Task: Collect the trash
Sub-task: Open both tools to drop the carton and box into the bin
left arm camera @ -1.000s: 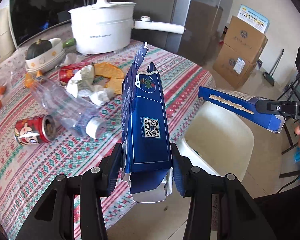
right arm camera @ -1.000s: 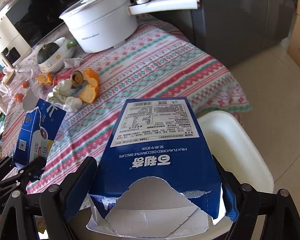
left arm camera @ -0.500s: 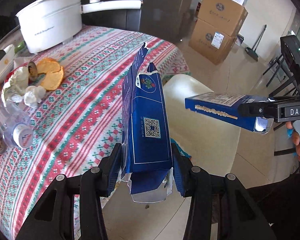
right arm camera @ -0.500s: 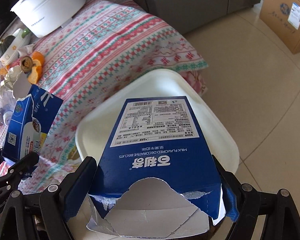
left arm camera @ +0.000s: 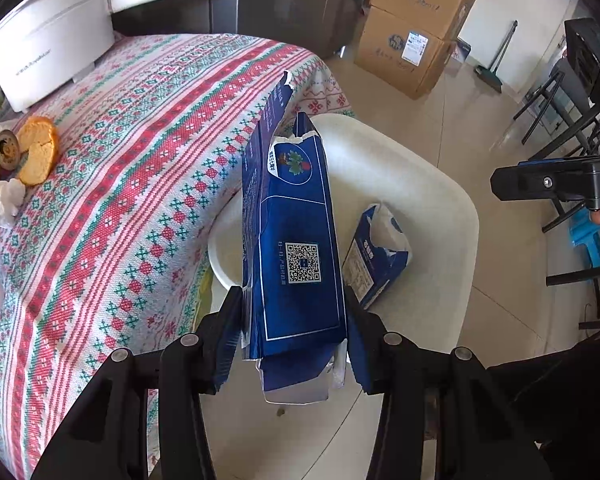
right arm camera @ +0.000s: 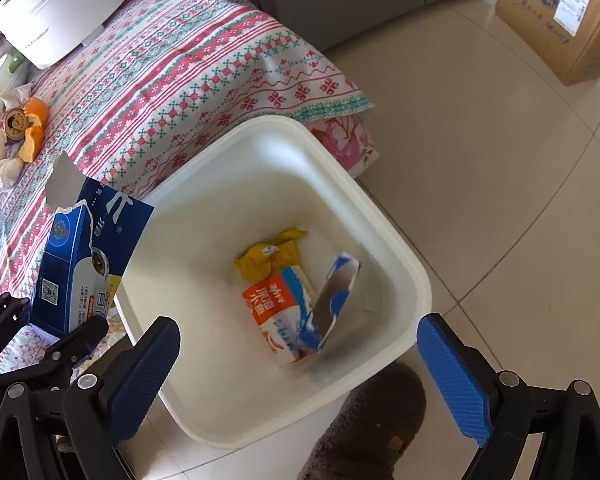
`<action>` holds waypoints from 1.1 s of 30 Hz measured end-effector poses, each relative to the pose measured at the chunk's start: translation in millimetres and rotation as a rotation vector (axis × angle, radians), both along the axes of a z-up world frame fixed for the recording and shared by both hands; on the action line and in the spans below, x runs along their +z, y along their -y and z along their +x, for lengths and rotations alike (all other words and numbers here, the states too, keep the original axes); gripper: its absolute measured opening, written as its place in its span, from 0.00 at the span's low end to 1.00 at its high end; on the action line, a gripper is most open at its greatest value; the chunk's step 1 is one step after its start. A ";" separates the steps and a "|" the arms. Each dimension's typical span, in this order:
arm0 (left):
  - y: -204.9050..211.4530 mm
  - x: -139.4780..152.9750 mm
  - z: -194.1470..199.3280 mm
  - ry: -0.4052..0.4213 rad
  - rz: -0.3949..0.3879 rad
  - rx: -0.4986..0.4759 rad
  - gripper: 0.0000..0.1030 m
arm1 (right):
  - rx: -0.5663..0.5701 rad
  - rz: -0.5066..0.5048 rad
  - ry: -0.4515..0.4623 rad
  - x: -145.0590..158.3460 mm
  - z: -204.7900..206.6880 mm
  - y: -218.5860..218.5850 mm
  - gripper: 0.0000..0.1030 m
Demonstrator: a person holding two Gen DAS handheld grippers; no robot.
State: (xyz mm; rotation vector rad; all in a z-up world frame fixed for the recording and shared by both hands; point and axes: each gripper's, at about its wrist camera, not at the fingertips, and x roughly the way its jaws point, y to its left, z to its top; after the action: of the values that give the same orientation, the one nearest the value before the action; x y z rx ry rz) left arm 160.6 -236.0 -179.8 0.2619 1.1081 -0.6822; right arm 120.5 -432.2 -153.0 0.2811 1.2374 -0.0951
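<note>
Your right gripper (right arm camera: pixel 296 372) fingers are opening with nothing between them; your left gripper (left arm camera: pixel 292 336) is clamping the blue carton (left arm camera: pixel 292 248), probably over the bin (right arm camera: pixel 380 216); center it before releasing.

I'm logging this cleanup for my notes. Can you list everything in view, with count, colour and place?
bin: one, white, on floor beside table
biscuit box: one, blue, inside bin
wrappers: two, yellow and orange-white, bin bottom
tall carton: one, blue, clamped in left tongs
tablecloth: one, red-green pattern, on table
pot: one, white, table's far end
orange peel: some, on table
tissues: white, beside peel
cardboard boxes: two, brown, stacked on floor
slipper: one, brown, beside bin
left tongs: black
right tongs: black, blue pads, opening, nothing between
</note>
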 end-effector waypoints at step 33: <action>-96.8 37.9 11.4 0.097 0.061 0.221 0.87 | 0.009 -0.060 0.035 15.3 9.0 -18.8 0.96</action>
State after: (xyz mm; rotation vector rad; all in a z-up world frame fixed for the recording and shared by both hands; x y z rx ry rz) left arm 172.1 -139.1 -141.9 0.2179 1.0473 -0.4352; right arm 129.6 -413.4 -137.6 0.2238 1.1991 -0.1190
